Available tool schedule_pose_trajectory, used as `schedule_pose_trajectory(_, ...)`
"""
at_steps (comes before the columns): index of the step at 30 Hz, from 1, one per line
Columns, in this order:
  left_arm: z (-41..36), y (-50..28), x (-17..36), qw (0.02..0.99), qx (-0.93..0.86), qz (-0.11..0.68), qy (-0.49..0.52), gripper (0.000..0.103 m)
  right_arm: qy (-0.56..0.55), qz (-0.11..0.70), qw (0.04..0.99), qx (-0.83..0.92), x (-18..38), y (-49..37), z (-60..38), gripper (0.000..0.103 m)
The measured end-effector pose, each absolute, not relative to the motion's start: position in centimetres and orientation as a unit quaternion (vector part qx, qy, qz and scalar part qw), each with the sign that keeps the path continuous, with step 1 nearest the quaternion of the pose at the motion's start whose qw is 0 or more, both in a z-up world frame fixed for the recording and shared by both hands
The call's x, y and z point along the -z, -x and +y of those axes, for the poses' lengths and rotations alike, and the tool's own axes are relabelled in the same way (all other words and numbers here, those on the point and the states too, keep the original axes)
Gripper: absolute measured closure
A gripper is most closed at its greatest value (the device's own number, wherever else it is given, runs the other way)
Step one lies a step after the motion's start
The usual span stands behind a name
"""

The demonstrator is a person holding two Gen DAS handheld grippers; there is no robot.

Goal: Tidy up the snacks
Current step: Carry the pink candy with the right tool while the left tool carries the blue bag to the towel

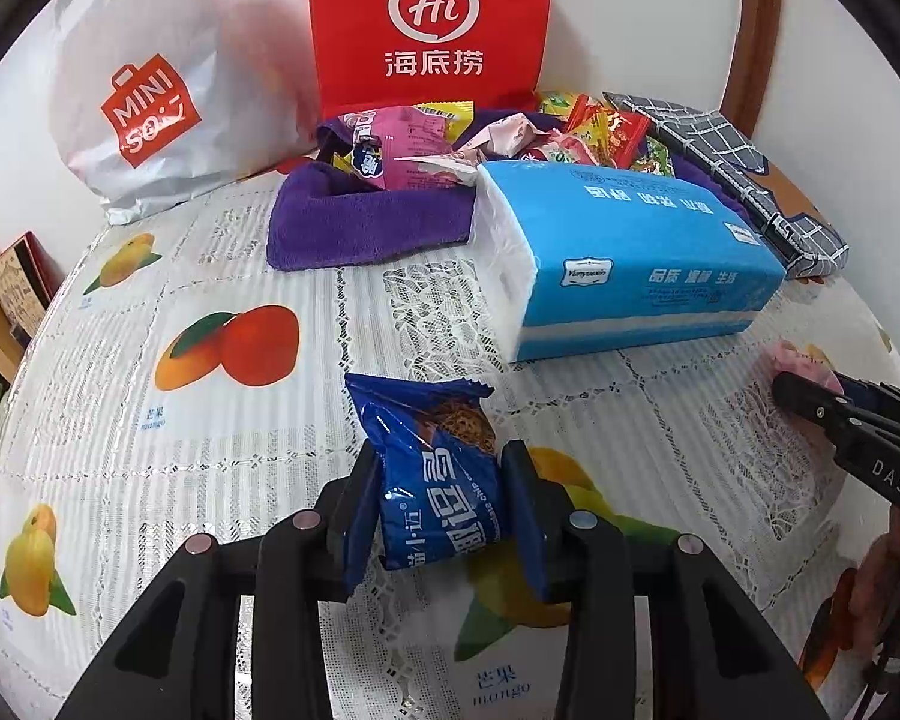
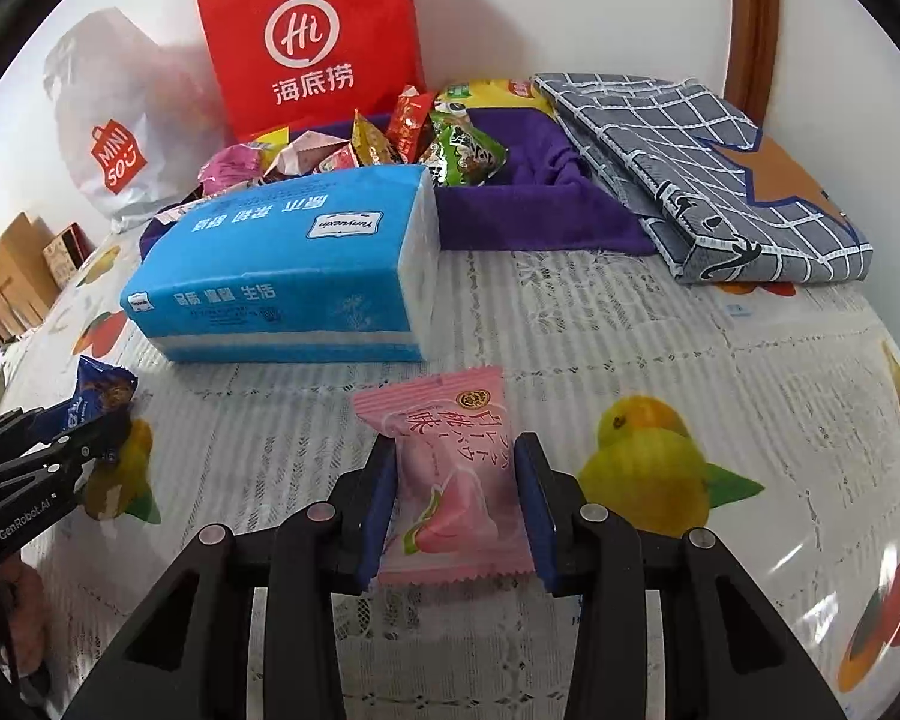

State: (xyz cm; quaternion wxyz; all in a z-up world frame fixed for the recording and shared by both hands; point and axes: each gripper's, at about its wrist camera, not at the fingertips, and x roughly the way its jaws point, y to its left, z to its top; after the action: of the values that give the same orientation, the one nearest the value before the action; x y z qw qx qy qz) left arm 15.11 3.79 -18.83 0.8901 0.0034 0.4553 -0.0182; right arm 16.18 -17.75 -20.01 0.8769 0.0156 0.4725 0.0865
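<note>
My left gripper [image 1: 441, 462] is shut on a blue snack packet [image 1: 435, 468], held just above the fruit-print tablecloth. It shows at the left of the right wrist view [image 2: 99, 414]. My right gripper [image 2: 453, 456] is shut on a pink peach snack packet [image 2: 450, 480]; it shows at the right edge of the left wrist view [image 1: 810, 402]. A purple cloth tray [image 1: 366, 222] [image 2: 528, 216] at the back holds several mixed snack packets [image 1: 594, 138] [image 2: 426, 132].
A blue tissue pack [image 1: 618, 258] [image 2: 294, 270] lies in front of the tray. A red paper bag [image 1: 429, 24] [image 2: 312, 42] and a white Miniso bag [image 1: 144, 96] stand against the wall. A grey checked folded cloth [image 2: 708, 174] lies at the right.
</note>
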Motion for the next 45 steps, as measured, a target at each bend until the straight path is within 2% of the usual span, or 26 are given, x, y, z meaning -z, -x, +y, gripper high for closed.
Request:
schedule_pose_trajectory(5, 3.8, -15.0, 18.9, 0.890, 0.021, 0.455, 0.002, 0.065, -0.014, 0.474, 0.876, -0.086, 20.1, -16.3, -17.7, 0.063)
schedule_pose_trajectory(9, 3.2, -15.1, 19.0, 0.888, 0.033, 0.458, -0.010, 0.053, -0.016, 0.474, 0.876, -0.089, 20.1, -16.3, -17.8, 0.062)
schedule_pose_trajectory(10, 3.0, -15.1, 19.0, 0.888, 0.031, 0.458, -0.016, 0.053, -0.016, 0.474, 0.876, -0.089, 20.1, -16.3, -17.8, 0.062)
schedule_pose_trajectory(14, 3.4, -15.0, 19.0, 0.889, 0.036, 0.457, -0.006, 0.053, -0.010, 0.475, 0.876, -0.087, 20.1, -16.3, -17.5, 0.061)
schedule_pose_trajectory(16, 3.4, -15.0, 18.9, 0.890, 0.031, 0.456, -0.006, 0.060, -0.010, 0.474, 0.876, -0.088, 20.2, -16.3, -17.6, 0.061)
schedule_pose_trajectory(19, 3.8, -14.9, 18.9, 0.891, 0.032, 0.454, 0.003, 0.065, -0.022, 0.473, 0.876, -0.090, 20.1, -16.3, -18.0, 0.064)
schedule_pose_trajectory(25, 3.6, -14.3, 18.2, 0.882, 0.061, 0.468, 0.009, 0.065, -0.028, 0.450, 0.887, -0.100, 18.8, -15.6, -17.9, 0.065)
schedule_pose_trajectory(41, 2.6, -15.8, 8.6, 0.902, 0.079, 0.424, 0.020, 0.065, -0.047, 0.354, 0.926, -0.125, 10.2, -17.9, -17.5, 0.065)
schedule_pose_trajectory(45, 2.8, -17.4, 5.9, 0.913, 0.070, 0.401, 0.020, 0.065, -0.051, 0.352, 0.926, -0.126, 8.9, -19.6, -17.2, 0.065)
